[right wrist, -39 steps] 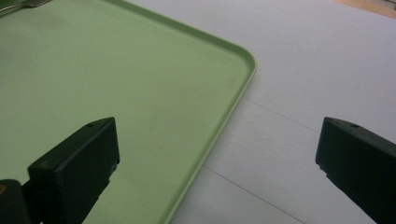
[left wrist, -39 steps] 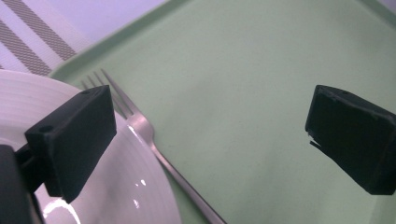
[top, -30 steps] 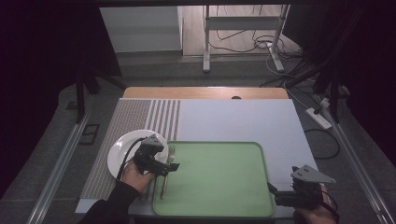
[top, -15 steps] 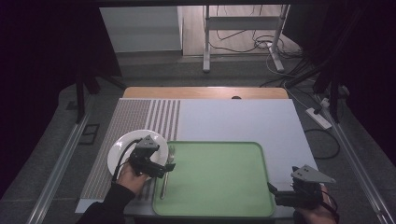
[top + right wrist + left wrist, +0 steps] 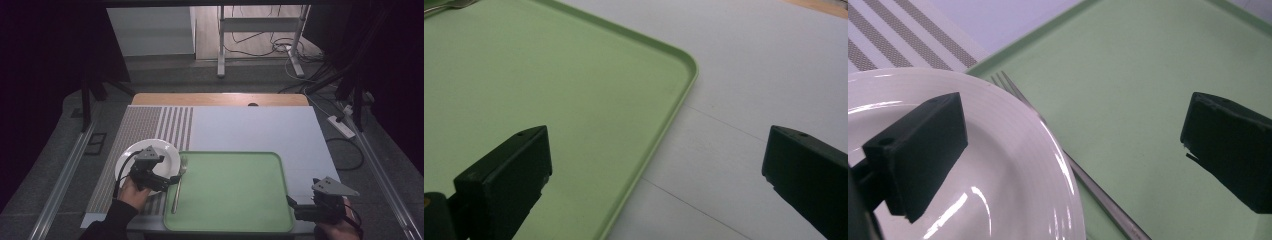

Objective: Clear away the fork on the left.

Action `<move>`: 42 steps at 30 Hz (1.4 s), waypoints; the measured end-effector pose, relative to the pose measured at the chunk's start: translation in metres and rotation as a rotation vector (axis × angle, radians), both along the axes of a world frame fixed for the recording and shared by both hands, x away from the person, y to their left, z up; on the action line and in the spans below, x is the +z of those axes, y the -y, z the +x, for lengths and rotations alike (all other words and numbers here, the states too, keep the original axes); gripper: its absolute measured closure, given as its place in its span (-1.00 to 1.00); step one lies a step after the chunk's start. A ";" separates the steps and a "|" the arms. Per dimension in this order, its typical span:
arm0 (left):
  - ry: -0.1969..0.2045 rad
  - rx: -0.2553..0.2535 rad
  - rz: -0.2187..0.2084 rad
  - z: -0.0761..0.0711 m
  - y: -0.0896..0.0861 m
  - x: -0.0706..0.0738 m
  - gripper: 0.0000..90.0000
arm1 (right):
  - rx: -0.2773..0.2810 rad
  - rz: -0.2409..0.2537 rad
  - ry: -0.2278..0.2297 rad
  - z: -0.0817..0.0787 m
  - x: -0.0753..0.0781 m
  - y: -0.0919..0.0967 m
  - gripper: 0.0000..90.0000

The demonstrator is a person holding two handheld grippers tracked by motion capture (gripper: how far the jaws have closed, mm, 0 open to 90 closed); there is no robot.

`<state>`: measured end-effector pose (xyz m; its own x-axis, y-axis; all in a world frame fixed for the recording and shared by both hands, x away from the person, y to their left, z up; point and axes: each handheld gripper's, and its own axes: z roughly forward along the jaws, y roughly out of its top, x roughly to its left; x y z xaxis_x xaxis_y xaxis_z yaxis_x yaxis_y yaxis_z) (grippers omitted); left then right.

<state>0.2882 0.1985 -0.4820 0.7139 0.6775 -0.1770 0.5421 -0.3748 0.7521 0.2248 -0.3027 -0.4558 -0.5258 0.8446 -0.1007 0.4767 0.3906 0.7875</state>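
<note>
Fork (image 5: pixel 177 186) placement looks like the work in hand: it lies along the left inner edge of the green tray (image 5: pixel 235 220), tines pointing away from the person, just beside the white plate (image 5: pixel 129 156) that sits on the striped mat (image 5: pixel 150 125) to the tray's left. The left claw (image 5: pixel 172 179) hangs over the plate's right rim with its jaws wide apart and nothing between them; in the left gripper view the fork (image 5: pixel 1098 192) runs out from under the plate (image 5: pixel 998 150) rim between the two jaws. The right claw (image 5: pixel 291 204) also stands apart and empty, low at the tray's near right corner, its own view looking across the tray (image 5: pixel 574 100) edge and the pale surface (image 5: pixel 749 75). If the fork is to be picked up, the left claw would do best to drop lower and close across the handle, clear of the plate rim, since the thin metal lies flat and could slip. If the plate is next, gripping its rim squarely would serve better.
</note>
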 end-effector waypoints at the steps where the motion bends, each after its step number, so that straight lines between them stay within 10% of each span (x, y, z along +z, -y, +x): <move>1: 0.000 0.003 -0.005 -0.001 -0.002 0.000 -1.00 | 0.000 0.000 0.000 0.000 0.000 0.000 -1.00; 42: -0.048 0.092 -0.041 -0.054 -0.047 -0.010 -1.00 | -0.002 -0.005 -0.003 0.000 0.000 0.000 -1.00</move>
